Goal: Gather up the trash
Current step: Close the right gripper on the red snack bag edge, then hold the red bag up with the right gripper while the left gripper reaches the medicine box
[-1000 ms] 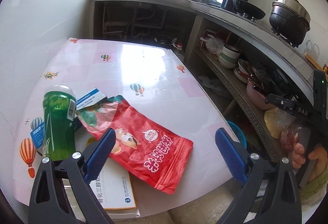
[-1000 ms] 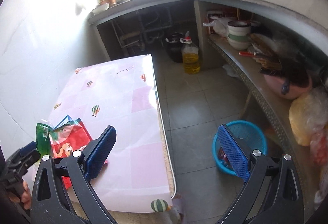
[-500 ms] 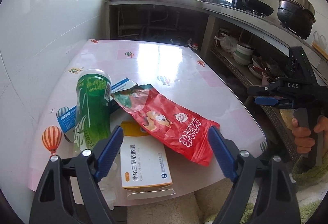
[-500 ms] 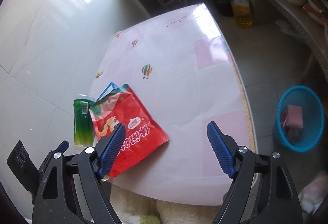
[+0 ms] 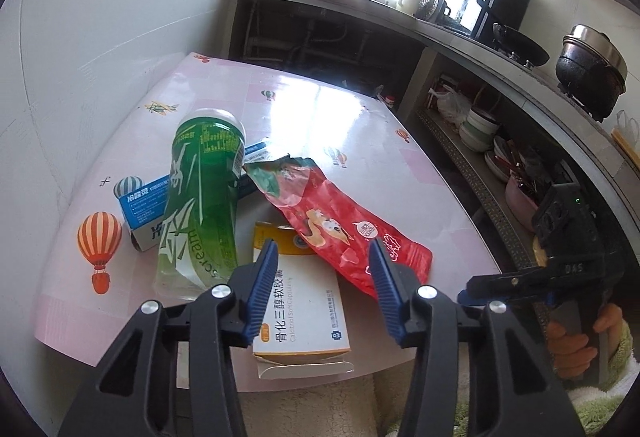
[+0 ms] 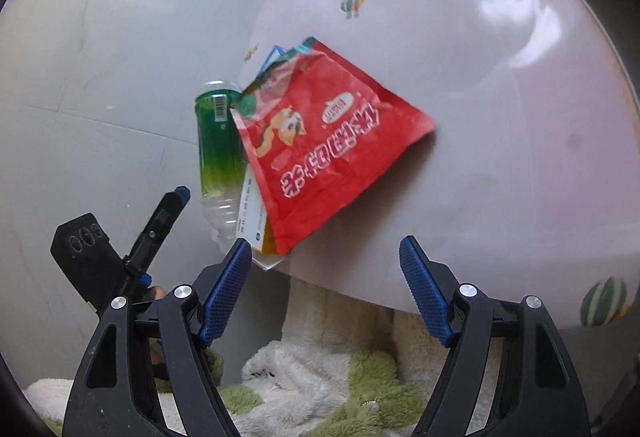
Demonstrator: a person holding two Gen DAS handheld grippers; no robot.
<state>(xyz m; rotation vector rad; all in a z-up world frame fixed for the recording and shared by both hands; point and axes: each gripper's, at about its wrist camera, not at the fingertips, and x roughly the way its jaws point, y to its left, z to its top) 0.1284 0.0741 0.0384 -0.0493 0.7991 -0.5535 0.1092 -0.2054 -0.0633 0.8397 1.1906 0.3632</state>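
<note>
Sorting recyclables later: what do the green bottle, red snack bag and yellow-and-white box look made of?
Green bottle: clear plastic, see-through at its bare end. Red snack bag: glossy plastic film, crinkled and shiny. Yellow-and-white box: thin printed cardboard, its folded flap open.

Table (image 5: 328, 117) bearing bottle (image 5: 200, 205), boxes, perhaps wrapper (image 5: 340, 225).

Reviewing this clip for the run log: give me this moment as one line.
stage: approach | left gripper: closing above white-and-yellow box, nothing gripped | right gripper: closing, nothing between jaws | red snack bag, green bottle: on table
</note>
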